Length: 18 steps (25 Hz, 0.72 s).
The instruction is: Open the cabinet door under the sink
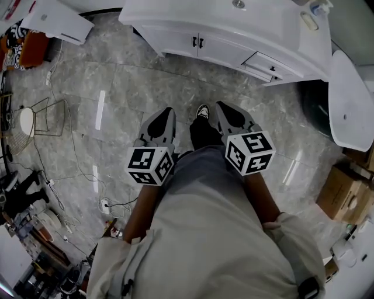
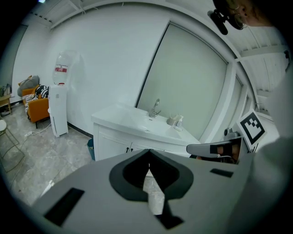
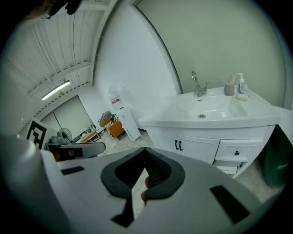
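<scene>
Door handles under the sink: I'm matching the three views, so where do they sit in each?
Head view: door handles, top centre.
Left gripper view, just left of centre, low.
Right gripper view, right of centre.
Shared landmark: the sink above them.

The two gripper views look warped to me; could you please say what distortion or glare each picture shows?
Left gripper view: fisheye bows the wall panel edges, corners black. Right gripper view: same bowing, ceiling light very bright. Head view: glare streaks on the glossy floor.
</scene>
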Each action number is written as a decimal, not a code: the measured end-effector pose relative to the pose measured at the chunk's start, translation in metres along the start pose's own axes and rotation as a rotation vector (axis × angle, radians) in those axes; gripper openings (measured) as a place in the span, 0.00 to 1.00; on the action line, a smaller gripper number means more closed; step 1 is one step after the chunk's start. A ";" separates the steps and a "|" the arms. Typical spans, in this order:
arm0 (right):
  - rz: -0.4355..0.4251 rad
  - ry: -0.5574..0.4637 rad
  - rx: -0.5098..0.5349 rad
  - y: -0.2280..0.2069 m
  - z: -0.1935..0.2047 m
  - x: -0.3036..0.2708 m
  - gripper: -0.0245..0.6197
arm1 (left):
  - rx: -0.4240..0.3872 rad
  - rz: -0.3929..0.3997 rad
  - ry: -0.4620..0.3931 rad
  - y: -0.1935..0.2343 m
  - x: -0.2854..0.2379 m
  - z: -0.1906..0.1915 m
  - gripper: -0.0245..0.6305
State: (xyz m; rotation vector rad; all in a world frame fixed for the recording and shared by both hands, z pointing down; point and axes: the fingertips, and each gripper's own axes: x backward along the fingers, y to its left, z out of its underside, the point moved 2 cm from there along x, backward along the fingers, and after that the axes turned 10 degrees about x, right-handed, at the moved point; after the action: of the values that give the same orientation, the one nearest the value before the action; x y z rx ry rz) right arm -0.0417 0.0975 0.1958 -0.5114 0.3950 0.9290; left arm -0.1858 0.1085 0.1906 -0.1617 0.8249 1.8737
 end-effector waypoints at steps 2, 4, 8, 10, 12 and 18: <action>0.005 0.001 -0.009 -0.010 -0.006 -0.008 0.05 | -0.011 0.002 0.010 0.000 -0.012 -0.008 0.04; 0.007 0.001 -0.018 -0.020 -0.010 -0.017 0.05 | -0.022 0.006 0.020 0.000 -0.026 -0.015 0.04; 0.012 -0.003 -0.045 -0.040 -0.019 -0.034 0.05 | -0.040 0.016 0.040 -0.001 -0.051 -0.028 0.04; 0.014 -0.002 -0.047 -0.047 -0.022 -0.043 0.05 | -0.045 0.018 0.049 -0.001 -0.061 -0.033 0.04; 0.016 0.005 -0.039 -0.054 -0.023 -0.054 0.05 | -0.047 0.020 0.058 0.000 -0.072 -0.036 0.04; 0.027 0.028 -0.047 -0.074 -0.021 -0.078 0.05 | -0.048 0.025 0.086 0.000 -0.099 -0.039 0.04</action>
State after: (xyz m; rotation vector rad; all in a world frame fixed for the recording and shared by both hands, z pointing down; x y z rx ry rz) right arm -0.0242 -0.0026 0.2379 -0.5637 0.4076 0.9598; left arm -0.1507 0.0095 0.2068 -0.2646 0.8440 1.9218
